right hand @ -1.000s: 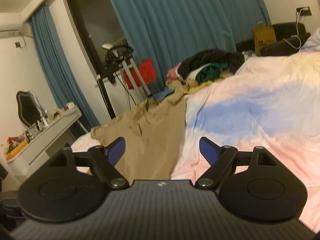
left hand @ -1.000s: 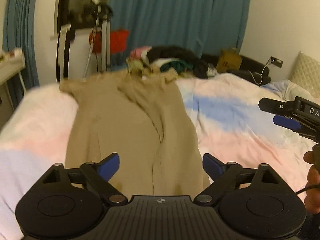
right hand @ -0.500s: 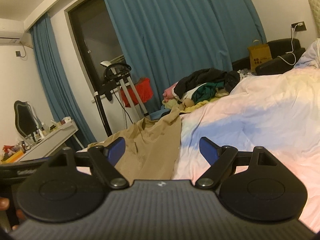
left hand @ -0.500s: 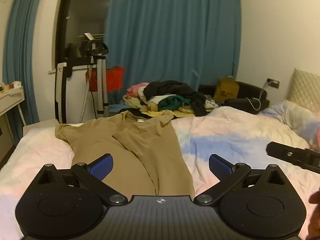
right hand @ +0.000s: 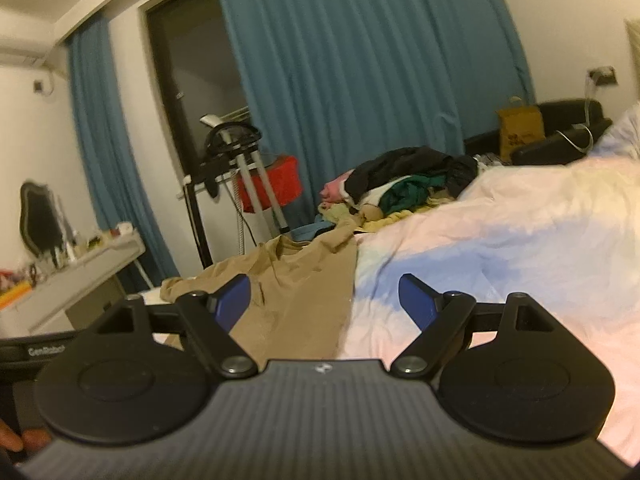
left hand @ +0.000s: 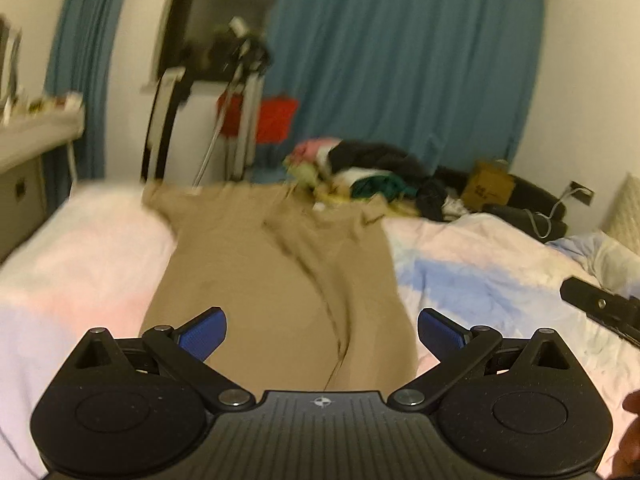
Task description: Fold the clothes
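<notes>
Across the bed (left hand: 480,264), our tan garment (left hand: 272,280) lies spread flat, running from just ahead of our left gripper (left hand: 322,330) toward twelve o'clock. Its fingers (left hand: 202,330) stand wide apart, nothing between them. Our right gripper (right hand: 324,300) hovers with fingers (right hand: 416,300) apart too (empty as well), the garment at its eleven o'clock. A heap of clothes (right hand: 400,188) sits beyond, near the blue curtain (right hand: 360,80).
</notes>
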A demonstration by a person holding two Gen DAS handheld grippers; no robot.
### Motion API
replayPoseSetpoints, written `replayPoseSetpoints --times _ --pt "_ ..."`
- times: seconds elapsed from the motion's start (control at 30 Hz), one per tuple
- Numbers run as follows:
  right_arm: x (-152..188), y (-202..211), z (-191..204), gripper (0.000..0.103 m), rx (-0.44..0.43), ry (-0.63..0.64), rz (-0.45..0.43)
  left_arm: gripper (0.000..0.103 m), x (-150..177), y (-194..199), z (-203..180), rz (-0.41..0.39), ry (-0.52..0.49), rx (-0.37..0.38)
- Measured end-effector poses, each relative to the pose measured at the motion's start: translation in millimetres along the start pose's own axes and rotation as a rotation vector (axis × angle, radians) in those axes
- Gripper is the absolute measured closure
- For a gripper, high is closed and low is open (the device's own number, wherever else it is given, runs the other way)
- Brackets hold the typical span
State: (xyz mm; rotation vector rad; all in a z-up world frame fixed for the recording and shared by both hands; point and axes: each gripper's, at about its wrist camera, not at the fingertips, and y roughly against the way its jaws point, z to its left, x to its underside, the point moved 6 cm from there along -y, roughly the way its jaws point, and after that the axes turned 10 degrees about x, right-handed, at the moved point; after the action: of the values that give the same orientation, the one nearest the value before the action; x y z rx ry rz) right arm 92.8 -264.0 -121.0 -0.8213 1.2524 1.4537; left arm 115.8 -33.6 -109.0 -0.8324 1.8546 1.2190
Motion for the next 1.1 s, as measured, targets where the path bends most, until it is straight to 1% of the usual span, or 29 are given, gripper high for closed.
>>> replayPoseSetpoints --times 0.07,0.13,0.17,0.23,0.33,0.43,0.6,0.73,0.77,0.8,0.83,0.9,0.93,0.97,1.03,1.07,1.1 --pt "-4 -19 11 0.02 0.023 0.082 0.032 0.0 0 3 8 0.005 0.033 0.0" --pt "-3 -50 25 0.02 0.072 0.194 0.098 0.0 -3 8 13 -0.013 0.051 0.01" --pt "-2 -67 34 0.02 0.079 0.244 0.122 0.0 -5 12 16 -0.033 0.071 0.018" --pt "-1 -99 59 0.021 0.035 0.314 0.148 0.0 -7 20 20 -0.059 0.078 0.044" --pt "1 -144 109 0.021 -0.048 0.388 0.185 0.0 -12 30 40 -0.097 0.094 0.021" --pt "12 -188 176 0.021 -0.15 0.485 0.187 0.0 -18 36 70 -0.132 0.126 -0.024" --pt "46 -268 284 0.021 -0.269 0.517 0.269 0.0 -16 30 136 -0.147 0.286 -0.094" --pt "70 -320 365 0.022 -0.333 0.549 0.277 0.0 -6 17 182 -0.125 0.408 -0.15" --pt "76 -331 383 0.023 -0.35 0.551 0.279 0.0 -3 15 192 -0.12 0.43 -0.165" --pt "82 -341 398 0.03 -0.364 0.551 0.282 0.0 -1 13 198 -0.116 0.456 -0.171" --pt "87 -351 410 0.032 -0.372 0.559 0.286 0.0 1 11 204 -0.112 0.482 -0.176" --pt "99 -368 431 0.036 -0.381 0.578 0.294 0.0 5 10 210 -0.128 0.519 -0.137" --pt "104 -376 438 0.041 -0.371 0.592 0.293 0.0 6 8 210 -0.131 0.513 -0.126" --pt "106 -382 441 0.046 -0.359 0.593 0.293 0.0 8 5 212 -0.122 0.508 -0.132" --pt "106 -392 436 0.084 -0.324 0.552 0.295 0.0 12 -2 214 -0.098 0.51 -0.136" --pt "104 -396 431 0.093 -0.302 0.52 0.295 0.0 13 -4 215 -0.094 0.514 -0.131" --pt "99 -398 424 0.098 -0.281 0.475 0.292 0.0 14 -5 216 -0.091 0.518 -0.125"
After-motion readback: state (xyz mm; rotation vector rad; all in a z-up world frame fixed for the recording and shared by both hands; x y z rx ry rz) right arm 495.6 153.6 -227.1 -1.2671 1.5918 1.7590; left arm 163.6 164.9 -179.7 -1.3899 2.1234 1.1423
